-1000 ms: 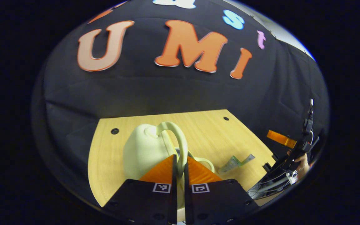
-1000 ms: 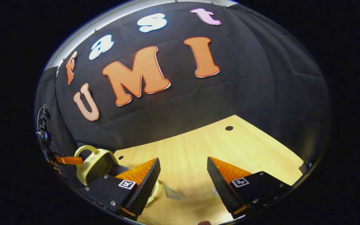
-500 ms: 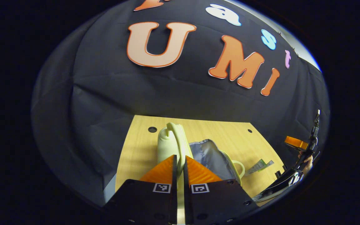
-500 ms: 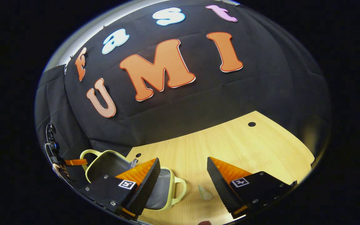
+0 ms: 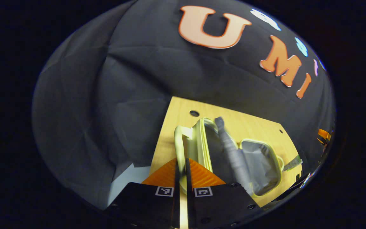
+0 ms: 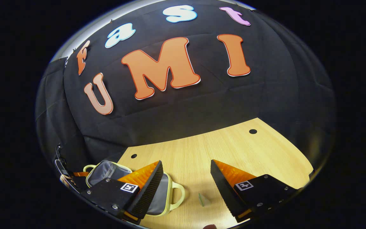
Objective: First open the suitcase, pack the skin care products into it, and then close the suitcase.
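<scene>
A small pale green suitcase (image 5: 202,140) lies open on the wooden table (image 5: 170,127), its grey lining showing in both halves. My left gripper (image 5: 182,160) is shut on the lid's handle (image 5: 178,143), holding the lid half (image 5: 199,149) toward the left. The base half (image 5: 259,165) rests to the right. A thin skin care tube (image 5: 292,162) lies just beyond the base. In the right gripper view, my right gripper (image 6: 186,171) is open above the table, with the tube (image 6: 204,199) low between its fingers. The suitcase (image 6: 106,170) and its base handle (image 6: 178,194) sit partly behind the left finger.
The table (image 6: 233,149) runs bare to the right, with small round holes (image 6: 253,131) near its far edge. The black cloth wall stands close behind. Part of the left gripper (image 6: 75,174) and the hand holding it show at the far left edge.
The left gripper has swung the lid by its handle up and over to the left, so the case went from nearly shut to wide open. The right gripper stayed open and barely moved.
</scene>
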A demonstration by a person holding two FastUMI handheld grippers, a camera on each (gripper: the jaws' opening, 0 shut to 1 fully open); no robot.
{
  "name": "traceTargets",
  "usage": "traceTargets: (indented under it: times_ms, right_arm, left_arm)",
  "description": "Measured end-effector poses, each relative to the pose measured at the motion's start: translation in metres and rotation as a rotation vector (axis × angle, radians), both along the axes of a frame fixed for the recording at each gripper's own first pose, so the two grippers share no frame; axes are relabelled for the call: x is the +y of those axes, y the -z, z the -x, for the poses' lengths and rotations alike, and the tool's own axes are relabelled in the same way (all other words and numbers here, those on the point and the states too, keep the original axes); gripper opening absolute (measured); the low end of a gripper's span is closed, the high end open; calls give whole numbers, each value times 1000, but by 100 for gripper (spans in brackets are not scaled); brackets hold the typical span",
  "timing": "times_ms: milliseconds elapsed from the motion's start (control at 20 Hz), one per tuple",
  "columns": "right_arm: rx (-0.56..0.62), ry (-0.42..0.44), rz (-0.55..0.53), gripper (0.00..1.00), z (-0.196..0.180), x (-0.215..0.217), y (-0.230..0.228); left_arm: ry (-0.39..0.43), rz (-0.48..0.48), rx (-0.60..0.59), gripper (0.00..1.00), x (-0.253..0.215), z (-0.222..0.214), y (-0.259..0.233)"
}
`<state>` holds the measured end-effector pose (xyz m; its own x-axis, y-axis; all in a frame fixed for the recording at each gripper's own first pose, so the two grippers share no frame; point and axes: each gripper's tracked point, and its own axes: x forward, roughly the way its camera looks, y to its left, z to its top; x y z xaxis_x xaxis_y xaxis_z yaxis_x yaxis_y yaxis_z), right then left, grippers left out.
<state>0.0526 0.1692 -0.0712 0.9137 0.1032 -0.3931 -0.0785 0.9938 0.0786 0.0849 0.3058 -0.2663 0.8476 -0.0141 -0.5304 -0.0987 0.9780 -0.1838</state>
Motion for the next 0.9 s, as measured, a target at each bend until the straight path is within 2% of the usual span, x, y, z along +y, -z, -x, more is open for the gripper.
traceTargets:
  times_ms: [200,250,300,350,400,450,500,600,750,900]
  right_arm:
    - [16,5,33,95,-4,-1,10]
    - [15,7,38,100,-3,-2,11]
    - [13,7,42,95,-3,-2,12]
    - [13,6,47,95,-3,-2,12]
    - [11,6,50,100,-2,-4,12]
    - [9,9,50,95,-2,-5,12]
    - [7,12,47,95,-2,-8,11]
    - [0,20,45,95,-1,-14,9]
    - [-28,37,79,95,0,-28,4]
    - [-51,44,129,95,-1,-44,1]
  left_arm:
    - [-66,53,145,9,16,-4,64]
    - [-80,65,158,9,16,-6,69]
    - [-97,74,165,10,18,-6,72]
    - [-109,82,168,10,20,-6,73]
    - [-126,72,180,9,23,-7,80]
    - [-138,50,193,13,28,-2,79]
    - [-150,37,200,19,31,3,75]
    - [-172,29,171,19,32,1,63]
    - [-229,-44,52,100,36,2,12]
    - [-248,-134,-115,98,6,2,-57]
